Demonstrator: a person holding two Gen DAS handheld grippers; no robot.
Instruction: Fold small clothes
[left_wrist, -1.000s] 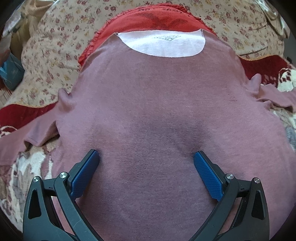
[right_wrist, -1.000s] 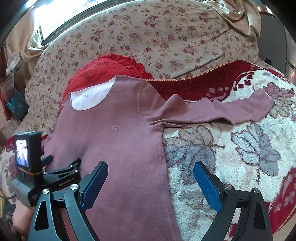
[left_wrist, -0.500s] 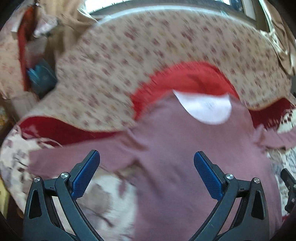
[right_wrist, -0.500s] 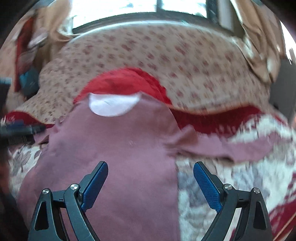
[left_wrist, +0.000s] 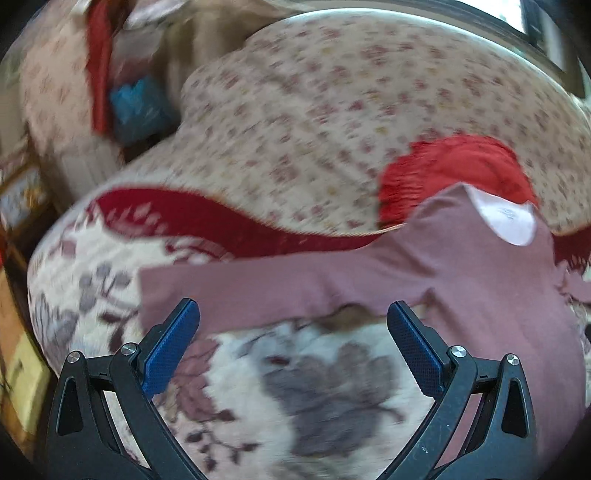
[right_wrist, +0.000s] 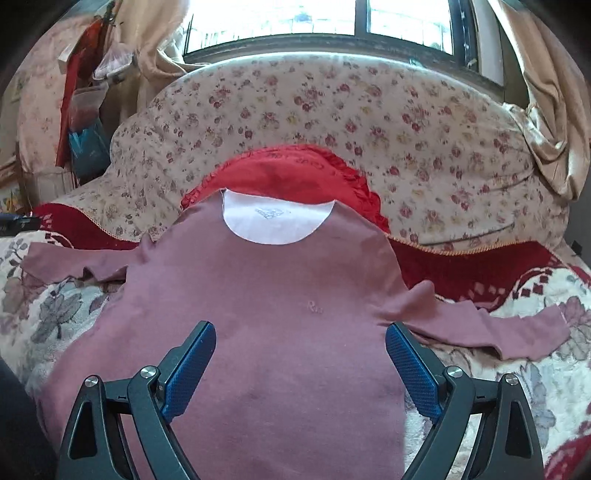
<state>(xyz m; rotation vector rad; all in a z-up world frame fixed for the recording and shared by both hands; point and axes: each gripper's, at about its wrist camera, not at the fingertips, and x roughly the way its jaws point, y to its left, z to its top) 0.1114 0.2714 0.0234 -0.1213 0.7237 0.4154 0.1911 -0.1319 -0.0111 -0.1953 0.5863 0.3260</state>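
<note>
Mauve long-sleeve shirt (right_wrist: 280, 314) lies flat, front up, on the floral blanket (right_wrist: 517, 387); collar end rests on a red frilled cushion (right_wrist: 288, 173), w/ the flowered sofa back (right_wrist: 332, 110) behind it; both sleeves spread out sideways from the shirt, left sleeve (left_wrist: 236, 291) and right sleeve (right_wrist: 491, 328) each flat on bare blanket; open blanket on both sides of the shirt, window (right_wrist: 314, 18) far beyond the cushion. Left gripper (left_wrist: 293, 343) hovers over blanket just below the left sleeve, shirt body to its right; jaws spread wide, gripping nothing; view blurred. Right gripper (right_wrist: 301, 363) sits above the shirt's chest, pointing toward the collar; jaws wide apart, nothing held; contact w/ fabric unclear.
</note>
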